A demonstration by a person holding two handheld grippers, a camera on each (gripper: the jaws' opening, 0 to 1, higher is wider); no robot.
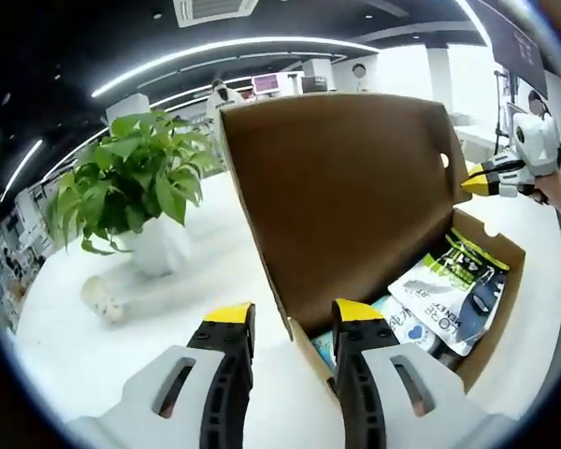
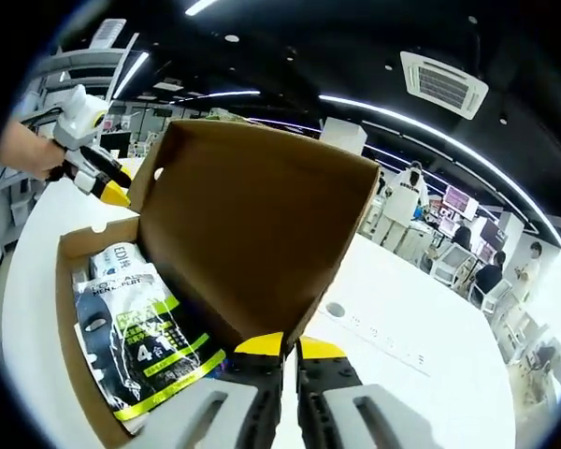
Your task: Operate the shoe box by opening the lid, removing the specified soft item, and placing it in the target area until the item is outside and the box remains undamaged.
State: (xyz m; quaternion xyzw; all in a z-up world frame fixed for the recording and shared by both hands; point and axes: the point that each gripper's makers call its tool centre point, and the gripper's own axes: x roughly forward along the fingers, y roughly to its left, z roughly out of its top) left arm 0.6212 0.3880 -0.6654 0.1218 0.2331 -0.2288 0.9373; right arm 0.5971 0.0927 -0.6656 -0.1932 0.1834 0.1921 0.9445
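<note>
A brown cardboard shoe box stands on a white table with its lid raised upright. Inside lies a white-and-green soft pack on top of a blue-printed one. My left gripper is open, its jaws on either side of the box's near corner below the lid's edge. My right gripper sits at the lid's far side edge. In the right gripper view, the right gripper has its jaws nearly together on the lid edge. The pack lies in the box, and the left gripper is beyond.
A leafy potted plant in a white pot stands left of the box, with a small pale object beside it. The white table has a round hole near the lid. People stand at desks in the background.
</note>
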